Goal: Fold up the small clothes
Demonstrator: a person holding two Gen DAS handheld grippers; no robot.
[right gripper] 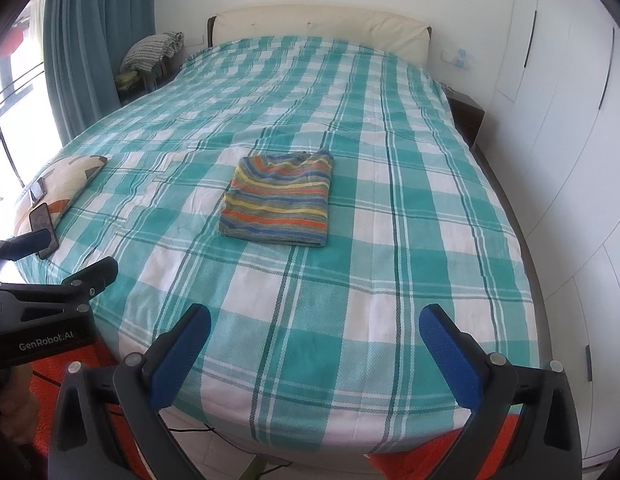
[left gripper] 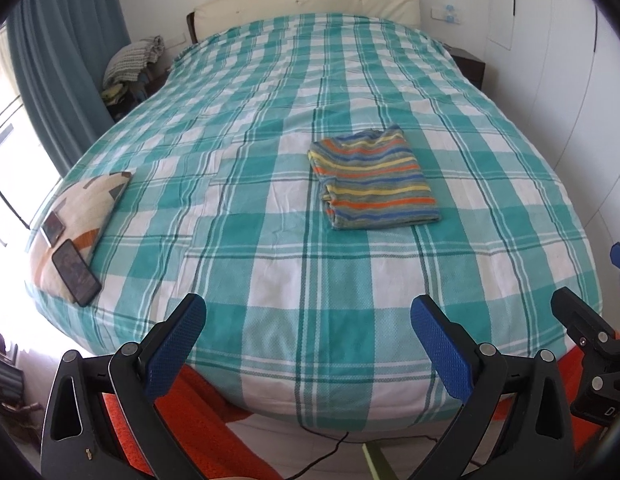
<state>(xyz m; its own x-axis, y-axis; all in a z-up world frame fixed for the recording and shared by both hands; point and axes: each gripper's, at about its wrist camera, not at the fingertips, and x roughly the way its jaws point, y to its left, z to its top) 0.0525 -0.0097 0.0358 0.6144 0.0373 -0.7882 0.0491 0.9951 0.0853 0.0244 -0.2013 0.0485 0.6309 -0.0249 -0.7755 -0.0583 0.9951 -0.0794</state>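
we judge the folding step finished: the striped garment (left gripper: 374, 180) lies as a compact rectangle on the bed (left gripper: 270, 280), near the middle of the checked cover, toward the foot end from the headboard (left gripper: 306, 0). no other small clothes show on the bed, so the next move likely calls for fetching another piece or ending. our left gripper (left gripper: 308, 332) hangs over the foot edge of the bed, jaws spread wide, holding and touching nothing. our right gripper (right gripper: 314, 340) sits just beside it, jaws equally wide and empty. both are well apart from the garment. a pillow (left gripper: 82, 216) with two phones (left gripper: 76, 272) lies at the bed's window-side edge.
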